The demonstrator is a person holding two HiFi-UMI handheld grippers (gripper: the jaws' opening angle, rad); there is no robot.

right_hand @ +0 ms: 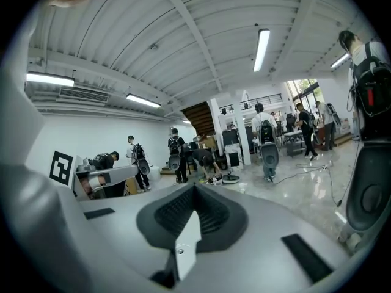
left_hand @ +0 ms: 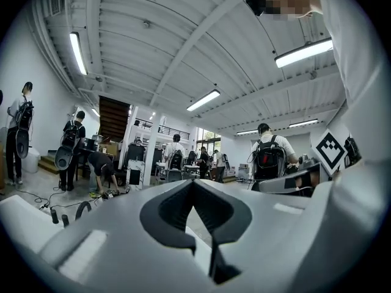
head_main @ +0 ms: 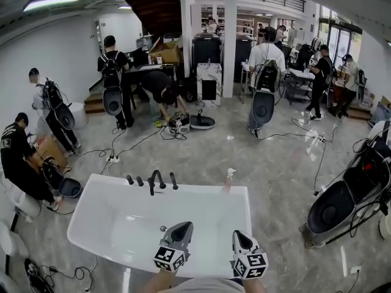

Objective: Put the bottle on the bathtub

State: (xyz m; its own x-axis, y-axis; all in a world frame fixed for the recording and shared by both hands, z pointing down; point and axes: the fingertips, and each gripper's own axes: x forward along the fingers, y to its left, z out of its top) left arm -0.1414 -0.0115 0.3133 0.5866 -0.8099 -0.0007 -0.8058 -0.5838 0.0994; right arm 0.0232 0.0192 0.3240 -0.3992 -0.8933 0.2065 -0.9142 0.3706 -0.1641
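A white bathtub (head_main: 85,215) fills the lower middle of the head view, with a black faucet (head_main: 156,180) and knobs on its far rim. A small pale bottle with a pump top (head_main: 229,179) stands upright on the tub's far right corner. My left gripper (head_main: 182,227) and right gripper (head_main: 239,235) hover side by side over the tub's near edge, well short of the bottle. Both are shut with nothing between the jaws. The left gripper view shows its jaws (left_hand: 194,182) meeting at the tips, and the right gripper view shows the same (right_hand: 195,188). The bottle appears in neither gripper view.
Cables and a power strip (head_main: 112,159) lie on the glossy floor beyond the tub. A black rounded shell on a stand (head_main: 337,207) sits to the right. Several people with backpacks stand or crouch farther back, one close at the left (head_main: 18,160).
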